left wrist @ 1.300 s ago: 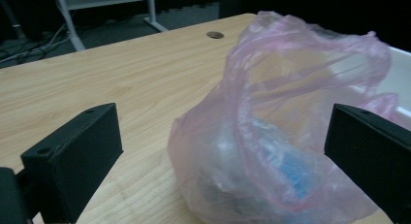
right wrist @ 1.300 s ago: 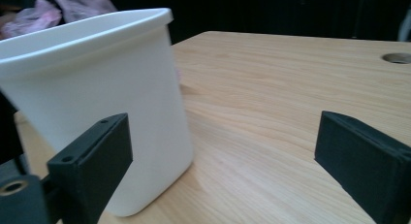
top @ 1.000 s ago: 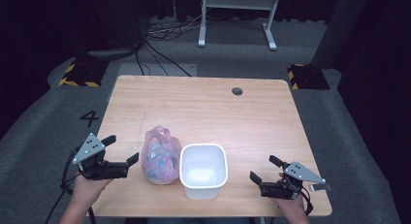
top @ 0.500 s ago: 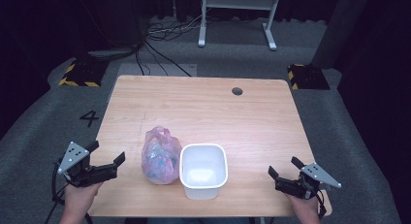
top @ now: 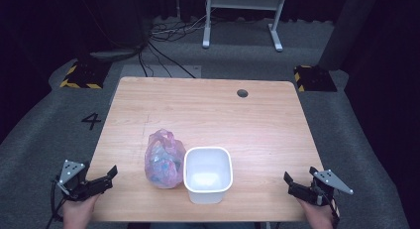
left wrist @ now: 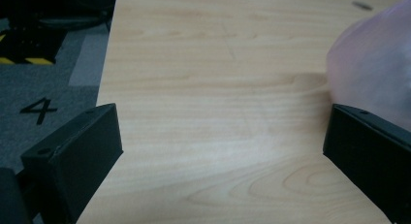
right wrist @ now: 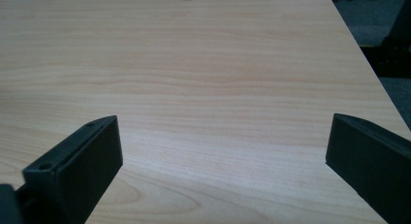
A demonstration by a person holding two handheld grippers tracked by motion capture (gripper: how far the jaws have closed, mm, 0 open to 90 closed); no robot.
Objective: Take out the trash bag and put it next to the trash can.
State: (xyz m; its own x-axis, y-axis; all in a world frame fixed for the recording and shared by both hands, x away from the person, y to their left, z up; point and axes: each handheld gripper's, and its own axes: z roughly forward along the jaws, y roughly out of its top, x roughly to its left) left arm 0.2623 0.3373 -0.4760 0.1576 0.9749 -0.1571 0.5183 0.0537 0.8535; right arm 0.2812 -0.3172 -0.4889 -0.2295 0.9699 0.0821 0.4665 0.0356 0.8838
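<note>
1. Left gripper [top: 106, 175]: released, holding nothing, jaws spread wide in the left gripper view with bare wood between them. Now parked at the near-left corner of the table [top: 208, 110], about 8 o'clock from the table's centre; a second earlier positioned further in and close beside the bag.
2. Right gripper [top: 292, 184]: likewise released and holding nothing, jaws wide apart over bare table in the right gripper view. Now at the near-right edge, about 4 o'clock; drawn outward and back toward the person over the same interval.
3. Pink plastic bag [top: 163, 157]: knotted at the top, filled with mixed contents not identifiable, resting on the table just left of centre near the front edge. Unmoved across the frames. Blurred pink flank visible at 2 o'clock in the left gripper view [left wrist: 373, 69].
4. White bin [top: 208, 173]: upright, nothing visible inside, at 3 o'clock from the bag and touching or just beside it; exact contact not determinable. Unmoved.
5. Assessment: both grippers withdrawn and well apart from bag and bin, nothing lifted or displaced. Judged either a pause before the first approach or a retreat to rest; bag not yet in the bin.
</note>
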